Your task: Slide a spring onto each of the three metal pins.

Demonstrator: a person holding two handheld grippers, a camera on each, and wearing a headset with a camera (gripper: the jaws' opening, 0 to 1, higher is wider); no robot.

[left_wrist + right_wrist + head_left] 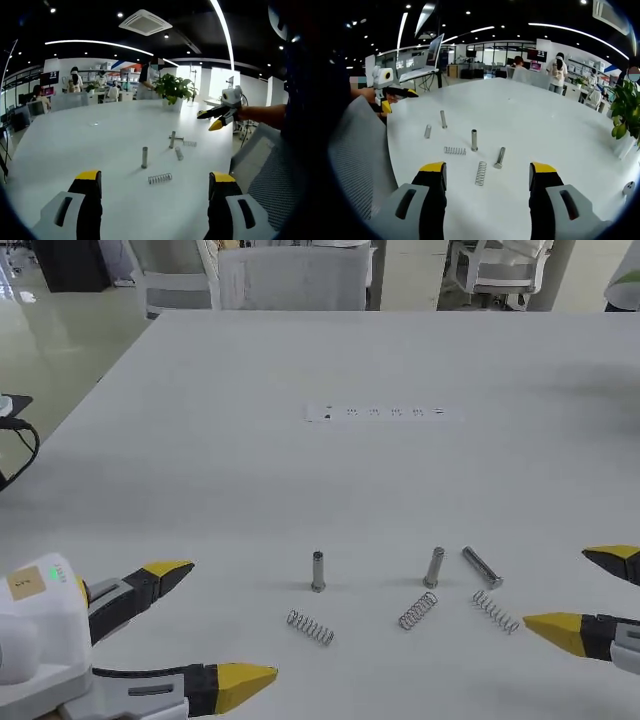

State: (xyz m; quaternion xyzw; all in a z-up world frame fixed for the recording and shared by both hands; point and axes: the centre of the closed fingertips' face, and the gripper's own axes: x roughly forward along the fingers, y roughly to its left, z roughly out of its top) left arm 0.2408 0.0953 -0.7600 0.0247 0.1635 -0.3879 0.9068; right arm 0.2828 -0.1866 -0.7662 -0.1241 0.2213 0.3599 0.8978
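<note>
1. left gripper (232, 620): held low at the near left, jaws spread wide apart, yellow tips pointed right and slightly away; the same wide gap is seen in its own view (155, 176)
2. right gripper (556, 588): held low at the near right, jaws parted wide, yellow tips pointed left; the gap is matched in its own view (488, 167)
3. Both are set well apart, tips turned toward each other; the right gripper is carried on an outstretched arm (260, 112)

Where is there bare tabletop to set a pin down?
Bare table runs from the power strip to the left upright pin, and from that pin to the left gripper. Crowded: the lying pin, second upright pin and two springs bunch near the right gripper.
</note>
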